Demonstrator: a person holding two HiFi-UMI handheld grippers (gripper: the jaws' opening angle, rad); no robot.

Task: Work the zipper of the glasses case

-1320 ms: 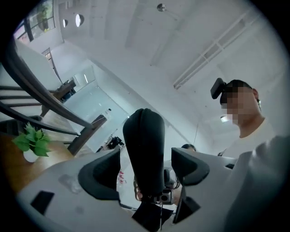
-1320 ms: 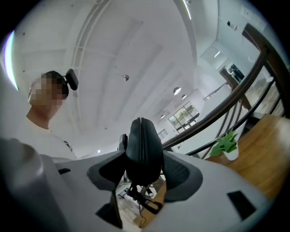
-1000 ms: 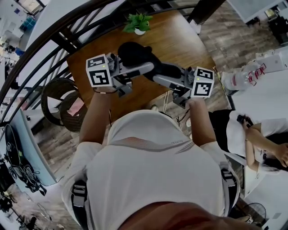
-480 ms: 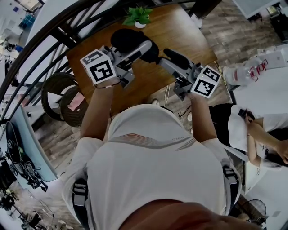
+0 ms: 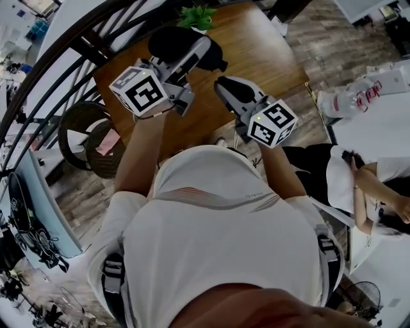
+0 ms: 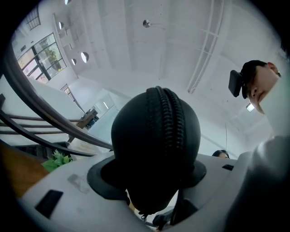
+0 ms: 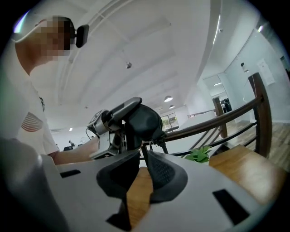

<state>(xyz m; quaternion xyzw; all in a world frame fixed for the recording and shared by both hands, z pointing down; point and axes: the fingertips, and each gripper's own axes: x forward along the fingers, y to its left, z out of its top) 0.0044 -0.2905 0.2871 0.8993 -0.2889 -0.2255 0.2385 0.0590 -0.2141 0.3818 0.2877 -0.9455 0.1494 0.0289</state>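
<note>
My left gripper is shut on the black glasses case and holds it tilted up above the wooden table. In the left gripper view the case fills the gap between the jaws, its zipper teeth running over the top. My right gripper sits just right of the case. Its jaws are closing, and in the right gripper view their tips pinch the thin zipper pull that hangs from the case.
A small potted plant stands at the table's far edge. A dark curved railing runs along the left, with a wicker chair below it. A seated person and a bottle are at the right.
The left gripper has carried the case up and to the left and tilted it. The right gripper has swung left toward the case, and its jaws have come together on the pull.
</note>
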